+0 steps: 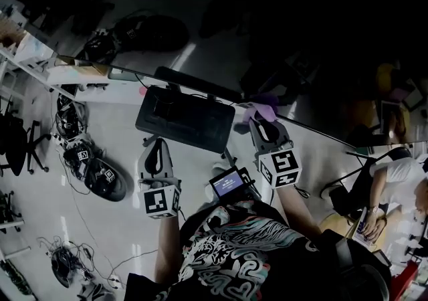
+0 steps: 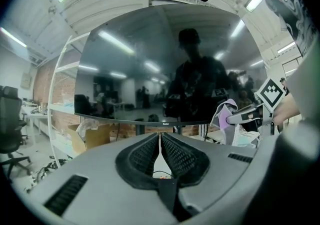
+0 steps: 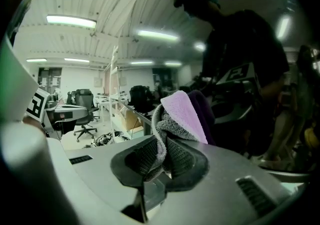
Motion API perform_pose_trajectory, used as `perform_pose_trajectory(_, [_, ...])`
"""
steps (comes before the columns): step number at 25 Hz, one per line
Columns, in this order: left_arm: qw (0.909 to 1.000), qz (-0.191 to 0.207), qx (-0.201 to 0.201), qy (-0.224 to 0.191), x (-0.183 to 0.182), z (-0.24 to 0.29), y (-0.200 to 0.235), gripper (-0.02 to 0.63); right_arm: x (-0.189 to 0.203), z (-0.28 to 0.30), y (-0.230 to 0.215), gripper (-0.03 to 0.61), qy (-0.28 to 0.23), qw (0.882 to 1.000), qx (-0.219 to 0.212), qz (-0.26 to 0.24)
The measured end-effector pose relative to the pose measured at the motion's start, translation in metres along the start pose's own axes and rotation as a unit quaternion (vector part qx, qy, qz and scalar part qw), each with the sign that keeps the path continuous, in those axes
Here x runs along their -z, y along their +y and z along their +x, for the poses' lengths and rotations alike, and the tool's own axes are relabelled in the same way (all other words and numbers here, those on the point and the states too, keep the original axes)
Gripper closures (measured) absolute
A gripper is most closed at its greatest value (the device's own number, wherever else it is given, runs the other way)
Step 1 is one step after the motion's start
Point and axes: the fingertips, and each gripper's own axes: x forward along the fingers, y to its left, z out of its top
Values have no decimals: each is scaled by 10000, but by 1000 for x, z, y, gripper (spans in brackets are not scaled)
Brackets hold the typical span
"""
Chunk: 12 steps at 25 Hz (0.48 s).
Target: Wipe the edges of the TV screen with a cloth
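Note:
The TV [image 2: 150, 69] fills the left gripper view, its dark screen mirroring the person. From the head view I look down on its thin top edge [image 1: 200, 84]. A purple and grey cloth [image 3: 181, 111] is pinched in my right gripper [image 3: 162, 151], which is shut on it. The cloth [image 2: 223, 114] sits at the screen's lower right corner, and the screen [image 3: 240, 69] lies just beyond it in the right gripper view. The cloth [image 1: 262, 107] leads my right gripper [image 1: 262, 126]. My left gripper [image 2: 159, 141] is shut on nothing, in front of the bottom bezel, left of the right one [image 1: 158, 144].
The TV's black base [image 1: 186, 119] lies below the grippers. Spare grippers and cables [image 1: 93, 172] litter the floor at left, near an office chair [image 1: 13, 139] and white shelving [image 1: 40, 59]. A seated person [image 1: 394, 179] is at right. A cardboard box [image 2: 90, 136] sits behind the TV.

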Motion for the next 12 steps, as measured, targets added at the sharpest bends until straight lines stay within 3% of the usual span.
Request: perform_pose_trajectory(12, [9994,128,-315,103,6,0,30,588,-1,21,14,509,-30,10000,23,28])
